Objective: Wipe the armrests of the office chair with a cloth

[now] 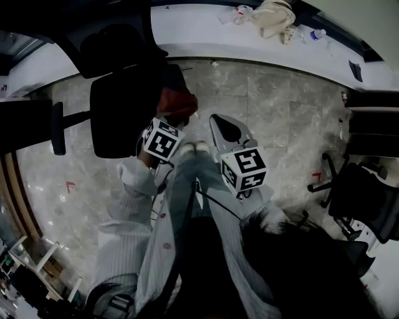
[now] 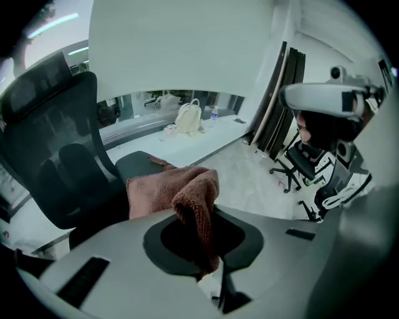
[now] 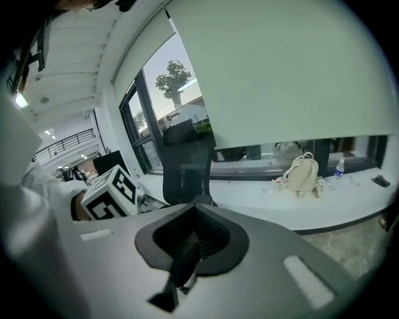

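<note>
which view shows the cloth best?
Left gripper view: the cloth fills the centre, clamped in the left gripper, folds and nap clear. Head view shows only a small reddish bunch beside the chair. Right gripper view shows none of it.

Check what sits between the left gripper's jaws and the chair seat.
Only the reddish cloth, held in the left gripper; clearest in the left gripper view.

Cloth in left gripper jaws before office chair, right gripper alongside, backpack on counter behind
</note>
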